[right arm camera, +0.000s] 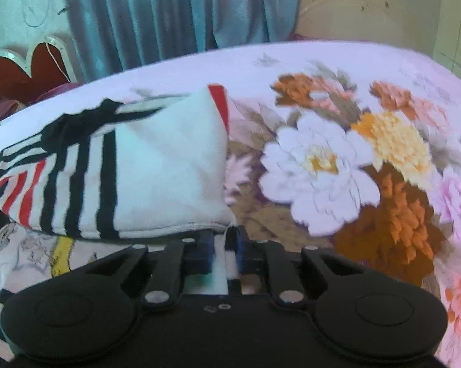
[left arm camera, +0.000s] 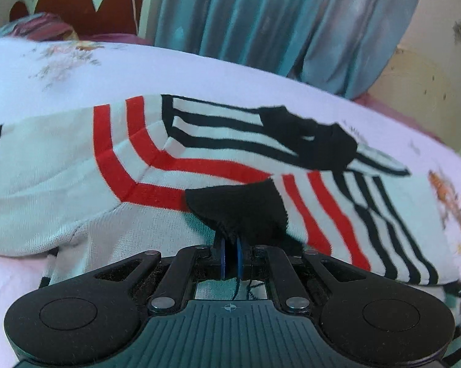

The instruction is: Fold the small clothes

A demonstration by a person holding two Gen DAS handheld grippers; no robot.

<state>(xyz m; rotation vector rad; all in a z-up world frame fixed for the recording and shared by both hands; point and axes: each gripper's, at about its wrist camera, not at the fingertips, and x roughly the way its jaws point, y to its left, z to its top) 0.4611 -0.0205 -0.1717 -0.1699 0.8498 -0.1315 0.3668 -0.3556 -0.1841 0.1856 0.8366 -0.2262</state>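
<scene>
The small knit garment, white with red and black stripes and black trim, is lying spread across the bed, on its floral cover. It is looking light, soft and floppy: no stiffness, so it is going to sag and drape wherever it is not supported, and the knit is likely gripping well, not slipping. Nothing fragile here.

The left gripper is pinching a black trim piece, fingers pressed together on the cloth, with loose threads hanging between them. The right gripper is nipping the white hemmed edge at the garment's corner; white cloth is sitting between its fingers, which look nearly closed on it, though motion blur is making the contact hard to confirm.

Best holds, by my judgement: hems, corners and the thicker trim, two points apart so the fold line is staying taut. A single layer pinched mid-panel would just bunch.

Behind the bed, a teal curtain is hanging, and a red and white headboard is showing at the far left.
</scene>
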